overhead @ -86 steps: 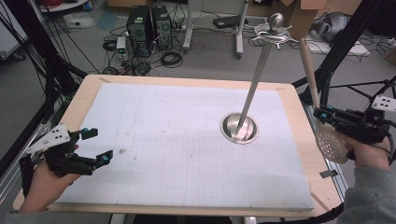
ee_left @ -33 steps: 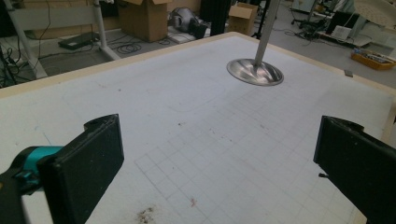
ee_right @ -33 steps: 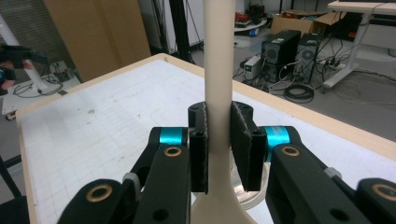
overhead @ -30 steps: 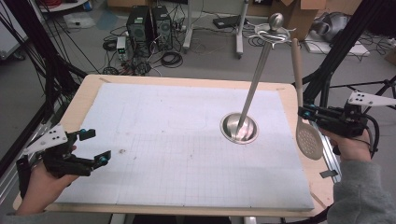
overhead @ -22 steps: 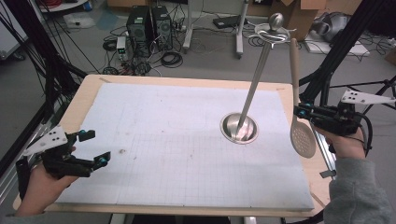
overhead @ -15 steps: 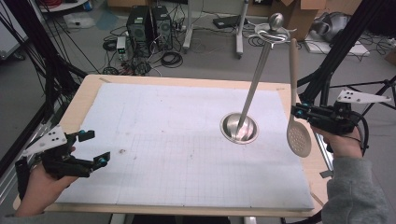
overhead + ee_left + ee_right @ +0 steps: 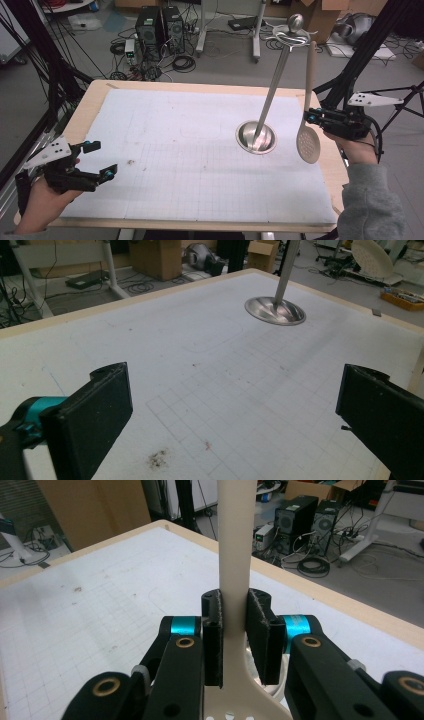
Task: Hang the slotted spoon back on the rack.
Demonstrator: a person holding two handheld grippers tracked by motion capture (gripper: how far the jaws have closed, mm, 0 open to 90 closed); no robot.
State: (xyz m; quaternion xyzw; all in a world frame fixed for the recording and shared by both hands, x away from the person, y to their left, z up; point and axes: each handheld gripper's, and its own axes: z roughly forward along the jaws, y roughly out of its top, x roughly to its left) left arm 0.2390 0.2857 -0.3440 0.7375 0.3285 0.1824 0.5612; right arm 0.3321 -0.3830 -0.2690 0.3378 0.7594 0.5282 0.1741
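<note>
Where the right gripper hung above the counter's right edge, its fingers were clamped on the neck of a cream slotted spoon (pale plastic, a perforated oval bowl). That forearm reached in from the lower right. The spoon stood nearly upright, handle up, bowl down, just beside the steel stand. The left gripper rested wide open, empty.

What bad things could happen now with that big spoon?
The spoon is pinched by the right gripper only on its thin handle, so it might twist or slip out. It hangs close to the tall metal stand, so a swing could knock the stand over. The left gripper is open and far away, too far to help catch it.
</note>
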